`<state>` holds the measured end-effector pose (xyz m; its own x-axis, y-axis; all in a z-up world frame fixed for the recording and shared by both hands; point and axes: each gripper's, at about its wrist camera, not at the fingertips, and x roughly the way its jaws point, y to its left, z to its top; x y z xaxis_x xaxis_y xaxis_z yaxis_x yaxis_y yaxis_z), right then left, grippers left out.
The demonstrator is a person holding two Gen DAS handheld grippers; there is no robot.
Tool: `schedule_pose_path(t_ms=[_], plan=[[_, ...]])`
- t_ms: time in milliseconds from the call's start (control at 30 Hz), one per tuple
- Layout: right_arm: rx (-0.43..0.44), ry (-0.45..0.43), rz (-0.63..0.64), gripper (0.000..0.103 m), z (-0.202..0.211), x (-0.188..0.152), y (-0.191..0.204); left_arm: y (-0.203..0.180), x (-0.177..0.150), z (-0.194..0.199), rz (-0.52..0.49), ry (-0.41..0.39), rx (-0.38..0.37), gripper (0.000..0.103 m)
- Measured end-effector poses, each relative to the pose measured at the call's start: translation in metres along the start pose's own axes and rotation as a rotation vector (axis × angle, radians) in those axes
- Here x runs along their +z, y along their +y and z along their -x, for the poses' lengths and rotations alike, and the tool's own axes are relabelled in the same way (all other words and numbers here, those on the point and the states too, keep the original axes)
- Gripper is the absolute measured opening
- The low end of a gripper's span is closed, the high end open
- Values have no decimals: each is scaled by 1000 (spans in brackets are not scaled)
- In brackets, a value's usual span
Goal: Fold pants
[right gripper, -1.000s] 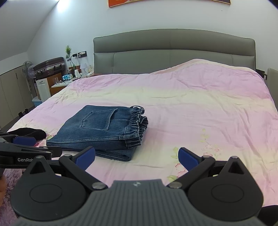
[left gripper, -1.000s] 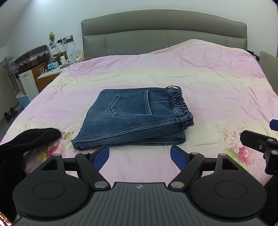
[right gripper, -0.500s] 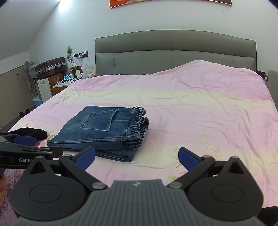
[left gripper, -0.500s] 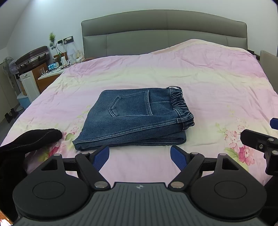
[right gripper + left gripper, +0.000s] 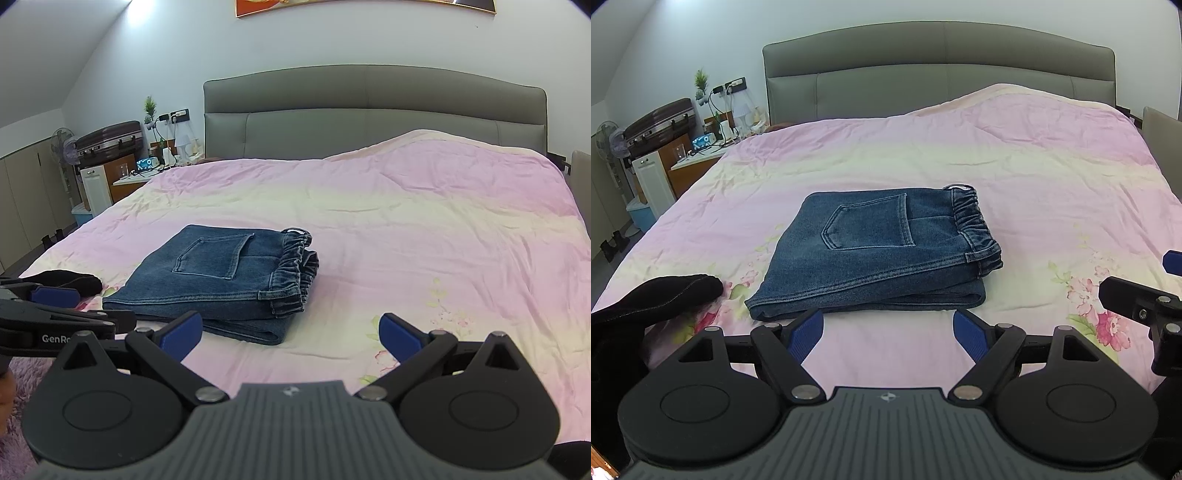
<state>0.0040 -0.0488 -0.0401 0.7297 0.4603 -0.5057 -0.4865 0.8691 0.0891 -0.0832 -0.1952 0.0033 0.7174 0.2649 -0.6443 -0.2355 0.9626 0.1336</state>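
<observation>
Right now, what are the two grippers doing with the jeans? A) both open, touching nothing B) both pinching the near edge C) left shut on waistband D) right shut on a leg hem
A: the left gripper and right gripper both sit open, short of the folded jeans, which lie untouched on the bedspread.

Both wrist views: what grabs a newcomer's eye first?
The folded blue jeans, a neat stack with back pocket up and elastic waistband to the right, lying mid-bed on the pink floral bedspread. Then the left gripper and right gripper, both open and empty, short of the jeans. A black garment lies at the bed's left edge.
</observation>
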Motion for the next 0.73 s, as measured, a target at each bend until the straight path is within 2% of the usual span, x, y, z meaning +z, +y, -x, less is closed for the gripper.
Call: schedule_pose_path(t_ms=[733], plan=[[2, 5, 3, 98, 2, 0, 2, -1, 0, 2, 3, -7, 10, 93]])
